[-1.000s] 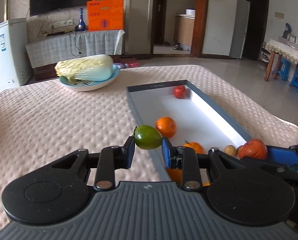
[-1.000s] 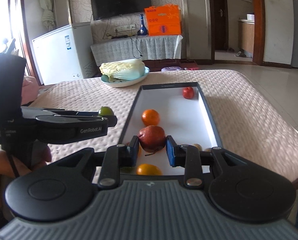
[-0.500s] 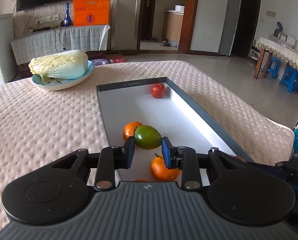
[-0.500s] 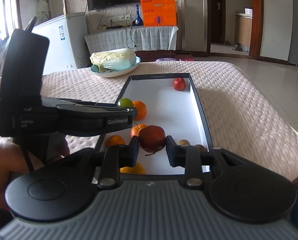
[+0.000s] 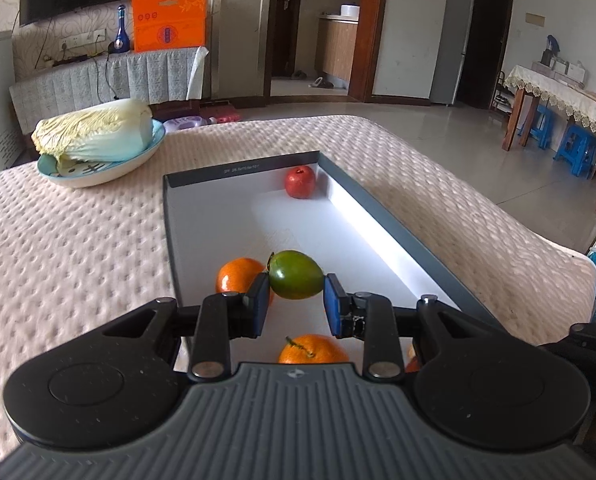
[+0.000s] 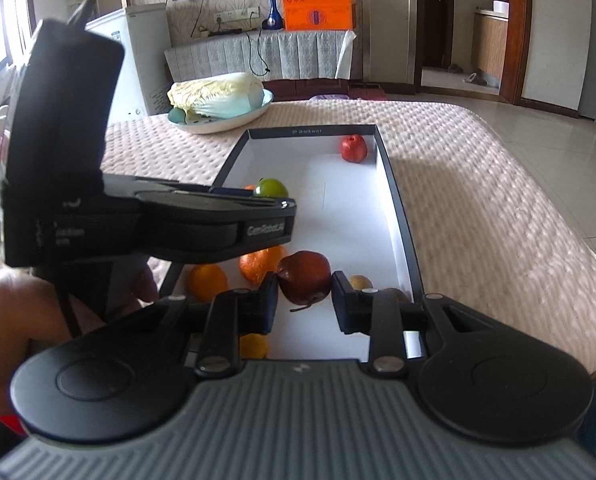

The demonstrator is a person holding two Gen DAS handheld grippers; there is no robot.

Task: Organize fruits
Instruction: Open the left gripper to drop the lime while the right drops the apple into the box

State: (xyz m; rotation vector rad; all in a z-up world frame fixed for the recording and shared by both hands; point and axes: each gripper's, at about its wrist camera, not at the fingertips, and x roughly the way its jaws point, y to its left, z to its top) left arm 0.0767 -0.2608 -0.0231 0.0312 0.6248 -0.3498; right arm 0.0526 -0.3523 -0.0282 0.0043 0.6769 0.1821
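Observation:
My left gripper [image 5: 296, 304] is shut on a green fruit [image 5: 295, 275] and holds it above the grey-rimmed white tray [image 5: 381, 216]; the fruit also shows in the right wrist view [image 6: 272, 188]. My right gripper [image 6: 305, 300] is shut on a dark red apple [image 6: 305, 276] above the tray's near end [image 6: 393, 196]. Oranges [image 5: 238, 274] [image 5: 311, 354] lie in the tray below, and several more show in the right wrist view [image 6: 208, 282]. A red fruit [image 5: 300, 182] sits at the tray's far end.
A blue plate with a napa cabbage [image 5: 98, 136] stands on the quilted cover [image 5: 58, 240] at the back left. Two small brown fruits [image 6: 361, 281] lie in the tray's near right corner. The left gripper's body [image 6: 138, 216] crosses the right wrist view.
My left gripper has moved right from beside the tray's edge to over its inside, carrying the green fruit. My right gripper still holds the red apple and has come lower and closer to the tray.

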